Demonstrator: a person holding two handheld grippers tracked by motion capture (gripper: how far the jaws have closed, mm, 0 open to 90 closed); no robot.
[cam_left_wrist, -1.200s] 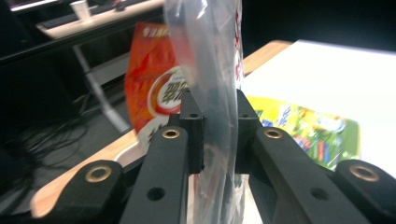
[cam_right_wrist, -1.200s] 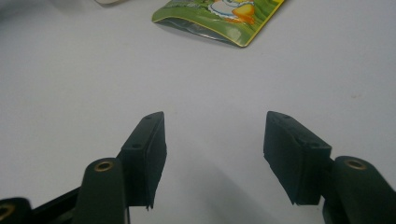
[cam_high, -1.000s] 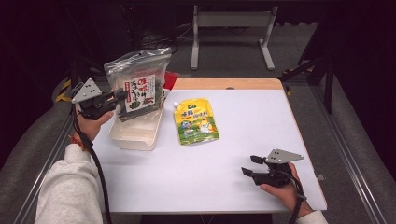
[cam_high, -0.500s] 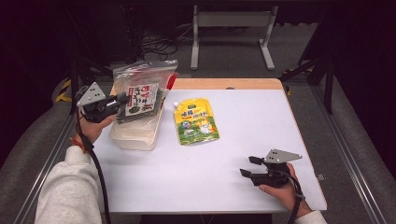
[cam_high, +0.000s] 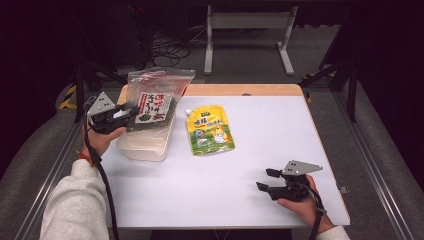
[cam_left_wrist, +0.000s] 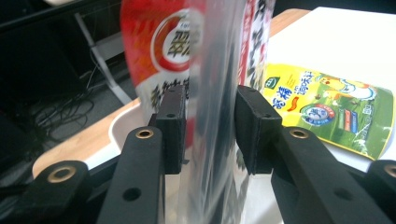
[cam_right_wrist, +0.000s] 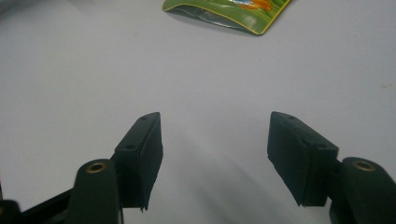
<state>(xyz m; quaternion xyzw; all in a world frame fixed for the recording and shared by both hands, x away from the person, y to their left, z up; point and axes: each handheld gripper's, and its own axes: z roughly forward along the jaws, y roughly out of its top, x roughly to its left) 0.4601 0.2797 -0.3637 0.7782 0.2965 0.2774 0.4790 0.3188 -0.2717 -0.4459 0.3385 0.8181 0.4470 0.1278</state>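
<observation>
A clear bag of dark snacks with a red and white label (cam_high: 155, 100) stands upright in a white tub (cam_high: 145, 147) at the table's left. My left gripper (cam_high: 127, 112) is at the bag's left edge. In the left gripper view the bag's clear film (cam_left_wrist: 217, 93) hangs between the pads of the left gripper (cam_left_wrist: 210, 126). Its jaws have just been opening and look slack on the film. A yellow-green spouted pouch (cam_high: 210, 130) lies flat right of the tub. My right gripper (cam_high: 265, 180) rests near the front right, open and empty.
The white table (cam_high: 280, 130) has a wooden strip along its far edge. A red packet (cam_left_wrist: 159, 46) stands behind the clear bag in the tub (cam_left_wrist: 123, 126). The pouch's corner (cam_right_wrist: 229, 11) lies far ahead of the right gripper (cam_right_wrist: 215, 154).
The left gripper has lowered the clear bag down into the tub, and the bag now stands lower and straighter. The right hand has stayed put.
</observation>
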